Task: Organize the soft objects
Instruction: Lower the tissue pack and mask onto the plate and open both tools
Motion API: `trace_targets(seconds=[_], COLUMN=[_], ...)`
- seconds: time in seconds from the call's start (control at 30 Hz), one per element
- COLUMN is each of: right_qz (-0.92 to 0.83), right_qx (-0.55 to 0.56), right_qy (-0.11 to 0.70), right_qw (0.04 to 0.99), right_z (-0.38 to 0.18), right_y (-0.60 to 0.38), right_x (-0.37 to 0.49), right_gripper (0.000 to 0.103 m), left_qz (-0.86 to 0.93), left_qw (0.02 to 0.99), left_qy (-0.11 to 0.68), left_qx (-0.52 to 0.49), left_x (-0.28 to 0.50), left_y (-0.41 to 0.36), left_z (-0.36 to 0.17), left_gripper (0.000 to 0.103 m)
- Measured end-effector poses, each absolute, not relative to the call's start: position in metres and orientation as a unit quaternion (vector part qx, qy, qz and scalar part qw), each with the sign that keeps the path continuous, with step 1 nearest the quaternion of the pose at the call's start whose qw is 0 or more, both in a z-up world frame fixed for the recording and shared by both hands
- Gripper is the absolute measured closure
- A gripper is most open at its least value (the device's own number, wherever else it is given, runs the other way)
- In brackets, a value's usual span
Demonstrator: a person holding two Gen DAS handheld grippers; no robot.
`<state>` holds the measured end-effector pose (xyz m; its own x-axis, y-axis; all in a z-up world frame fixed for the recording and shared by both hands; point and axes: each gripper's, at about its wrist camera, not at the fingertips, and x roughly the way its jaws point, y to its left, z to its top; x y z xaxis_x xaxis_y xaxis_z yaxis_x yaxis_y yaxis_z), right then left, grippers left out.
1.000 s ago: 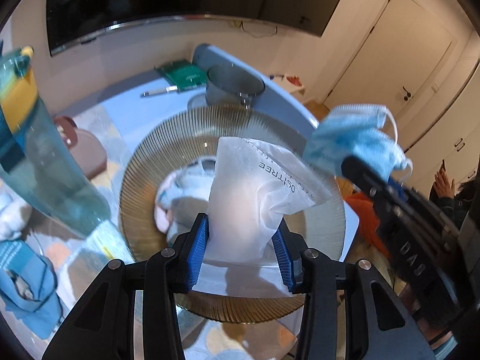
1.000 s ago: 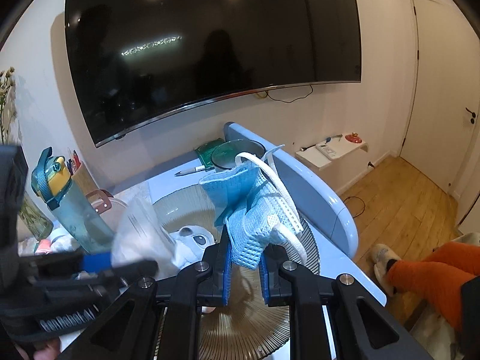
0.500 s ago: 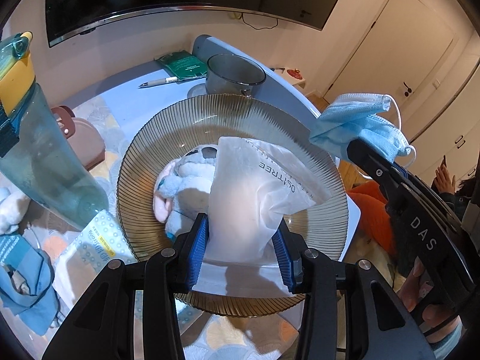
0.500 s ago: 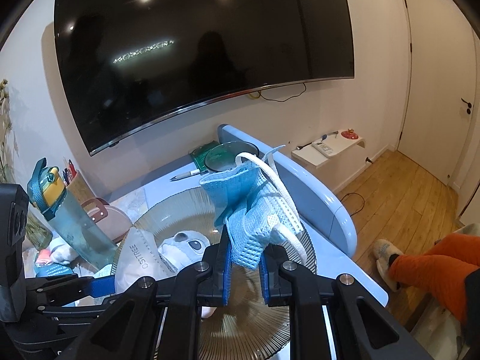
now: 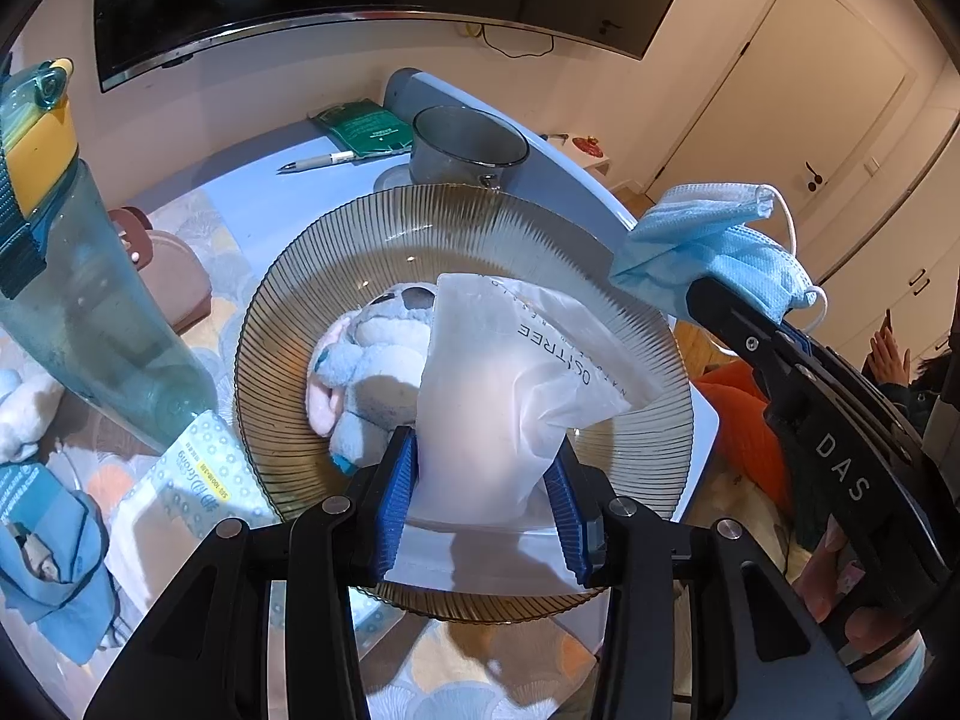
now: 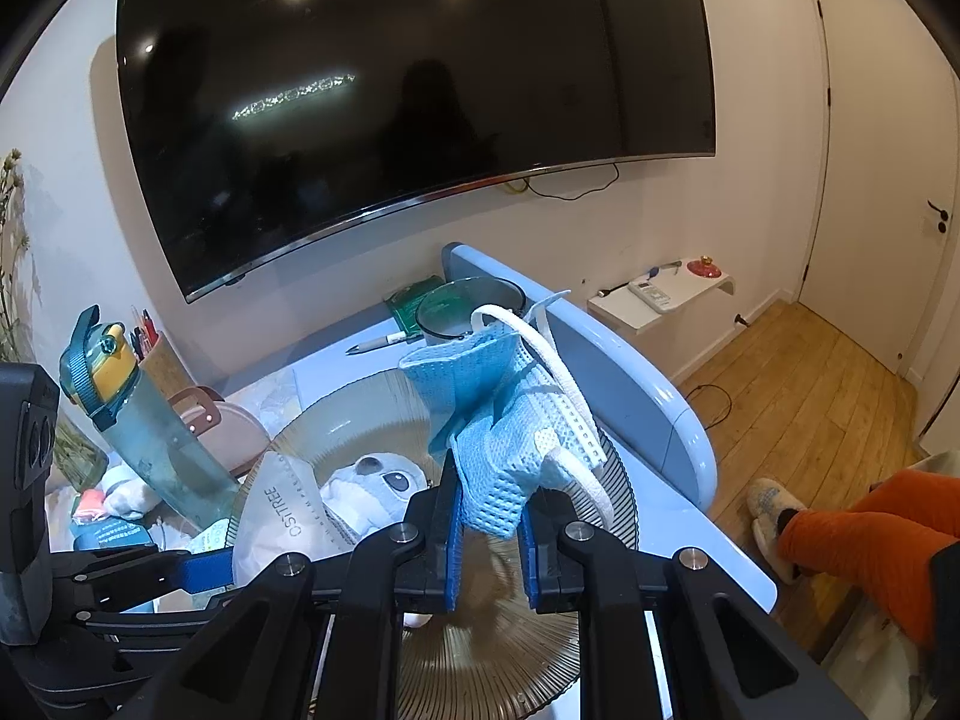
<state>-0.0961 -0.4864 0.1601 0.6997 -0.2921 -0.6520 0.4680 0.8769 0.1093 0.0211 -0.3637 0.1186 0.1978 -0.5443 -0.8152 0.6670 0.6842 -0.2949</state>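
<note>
Left gripper (image 5: 486, 498): jaws clamped on the white pouch (image 5: 510, 396), pinched at its lower part between the blue pads.
Right gripper (image 6: 489, 540): jaws clamped on the blue face mask (image 6: 498, 438), its white ear loop draped over the right side.
Change, left side: over the last second the pouch has come down toward the ribbed glass plate (image 5: 288, 324); the plate now fills more of the left wrist view, and the plush toy (image 5: 366, 372), earlier half hidden behind the pouch, shows plainly beside it.
Change, right side: the mask holds the same place in its jaws as a second ago; the grip has not shifted.
Position of pouch: over the near half of the plate, just beside the plush toy; contact with the plate surface cannot be confirmed.
Position of mask: raised above the plate's right rim, not yet resting on anything.
Plush toy: lying in the plate, left of centre.
Assessment: the plate appears to serve as the collection point; one soft item is in, the pouch is nearly placed, the mask waits its turn.
Surroundings: water bottle (image 5: 78, 276) upright left of the plate, metal cup (image 5: 468, 144) behind it.
Risk: the pouch may settle on the toy and slide.
</note>
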Motion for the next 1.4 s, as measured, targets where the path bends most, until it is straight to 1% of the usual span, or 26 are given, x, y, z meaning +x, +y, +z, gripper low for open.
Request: trace_targets(seconds=[1.4], right_qz=[-0.187], right_qx=[0.128], right_qy=[0.328], right_qw=[0.917], right_z=[0.163], right_y=[-0.478], right_x=[-0.101], right_gripper=[0.088], left_qz=[-0.377], left_qw=[0.775], left_qy=[0.505], left_qx=[0.048], left_x=[0.016], left_y=[-0.352], left_z=[0.119], left_gripper=[0.063])
